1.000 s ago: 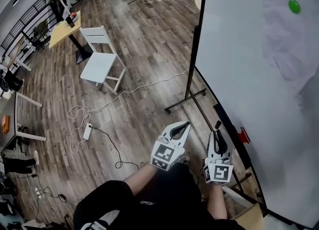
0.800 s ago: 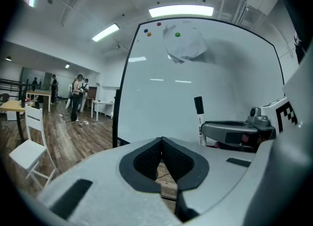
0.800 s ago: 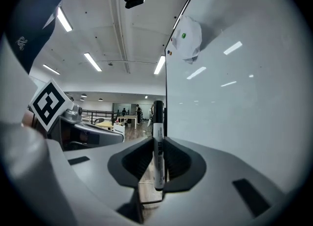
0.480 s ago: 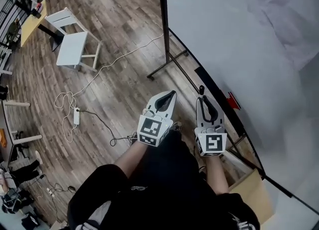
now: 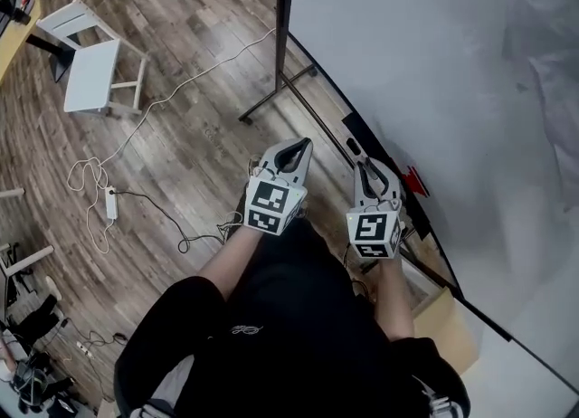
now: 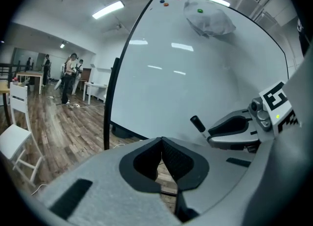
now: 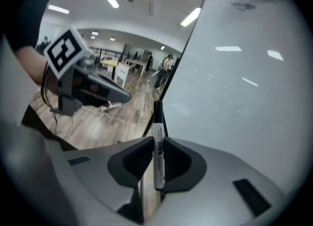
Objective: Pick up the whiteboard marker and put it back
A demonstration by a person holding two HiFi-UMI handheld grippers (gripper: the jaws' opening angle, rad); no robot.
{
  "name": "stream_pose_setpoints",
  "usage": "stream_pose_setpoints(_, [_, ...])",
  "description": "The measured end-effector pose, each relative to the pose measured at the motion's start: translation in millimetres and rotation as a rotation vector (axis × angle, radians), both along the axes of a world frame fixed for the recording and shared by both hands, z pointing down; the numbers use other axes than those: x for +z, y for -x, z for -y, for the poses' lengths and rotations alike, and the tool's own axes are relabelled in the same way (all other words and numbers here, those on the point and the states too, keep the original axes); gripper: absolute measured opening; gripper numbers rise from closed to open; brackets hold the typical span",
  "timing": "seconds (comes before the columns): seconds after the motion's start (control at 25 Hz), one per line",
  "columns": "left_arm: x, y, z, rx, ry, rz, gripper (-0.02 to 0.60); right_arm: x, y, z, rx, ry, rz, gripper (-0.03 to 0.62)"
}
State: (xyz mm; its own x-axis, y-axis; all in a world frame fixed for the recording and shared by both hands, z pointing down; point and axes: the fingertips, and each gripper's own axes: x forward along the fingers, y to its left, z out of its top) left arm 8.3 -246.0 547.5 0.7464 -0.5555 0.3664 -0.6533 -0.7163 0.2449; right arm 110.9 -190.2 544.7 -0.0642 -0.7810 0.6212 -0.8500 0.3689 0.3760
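The right gripper (image 5: 365, 165) is clamping the whiteboard marker (image 7: 158, 151) and drawing nearer the whiteboard (image 5: 407, 63) than a second ago (left gripper (image 5: 298, 145) pinched together, empty), likely approaching put-back.

Dark print is being carried on the barrel of the whiteboard marker (image 7: 158, 154), but it is too blurred; nothing is being shown legibly.

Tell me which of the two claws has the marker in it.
The right claw: the whiteboard marker is clamped between its jaws, black cap pointing forward. The left claw has its jaws meeting at the tips with nothing between them.
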Motion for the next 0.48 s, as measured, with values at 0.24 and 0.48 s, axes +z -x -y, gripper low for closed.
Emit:
stream_pose_setpoints(0.24, [34.4, 12.5, 26.5, 0.022, 0.082, -0.018, 0.005, 55.7, -14.6, 31.2, -0.029, 0.164, -0.230, 0.052])
stream_pose_setpoints(0.48, [53.7, 26.8, 54.5, 0.019, 0.135, -0.015, 0.006, 97.3, -31.7, 52.6, 0.011, 0.304, -0.302, 0.052])
